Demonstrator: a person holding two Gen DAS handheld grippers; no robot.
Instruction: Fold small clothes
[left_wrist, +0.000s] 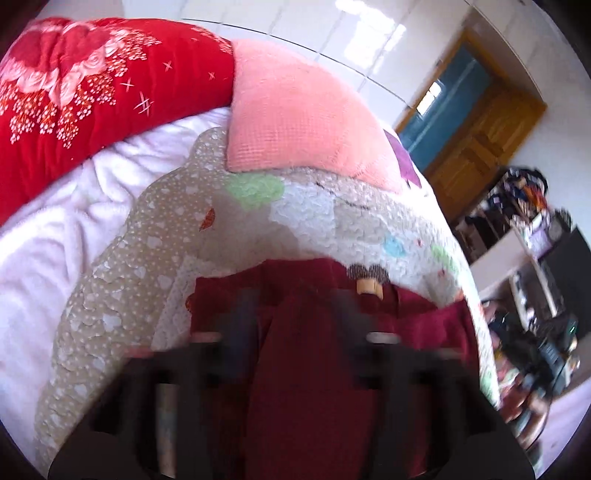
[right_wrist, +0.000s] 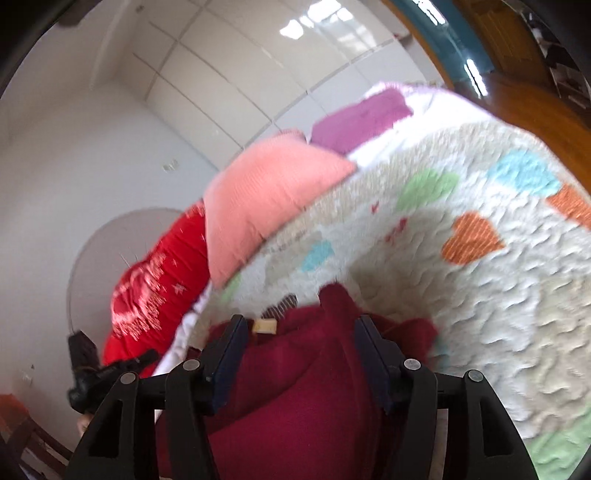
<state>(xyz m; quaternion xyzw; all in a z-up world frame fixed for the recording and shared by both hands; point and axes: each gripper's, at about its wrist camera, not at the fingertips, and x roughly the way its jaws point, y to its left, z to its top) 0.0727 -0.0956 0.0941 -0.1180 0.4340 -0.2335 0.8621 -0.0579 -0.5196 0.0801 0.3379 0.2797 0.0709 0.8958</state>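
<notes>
A dark red garment with a tan neck label lies on a quilted heart-pattern blanket on the bed. My left gripper is open, blurred, its fingers spread over the garment. In the right wrist view the same dark red garment with its label lies bunched between the jaws. My right gripper is open, fingers on either side of a raised fold. The left gripper shows at the lower left there.
A pink cushion and a red floral quilt lie at the head of the bed, with a purple cushion beside them. A white sheet is at the left. A wooden door and cluttered shelves stand to the right.
</notes>
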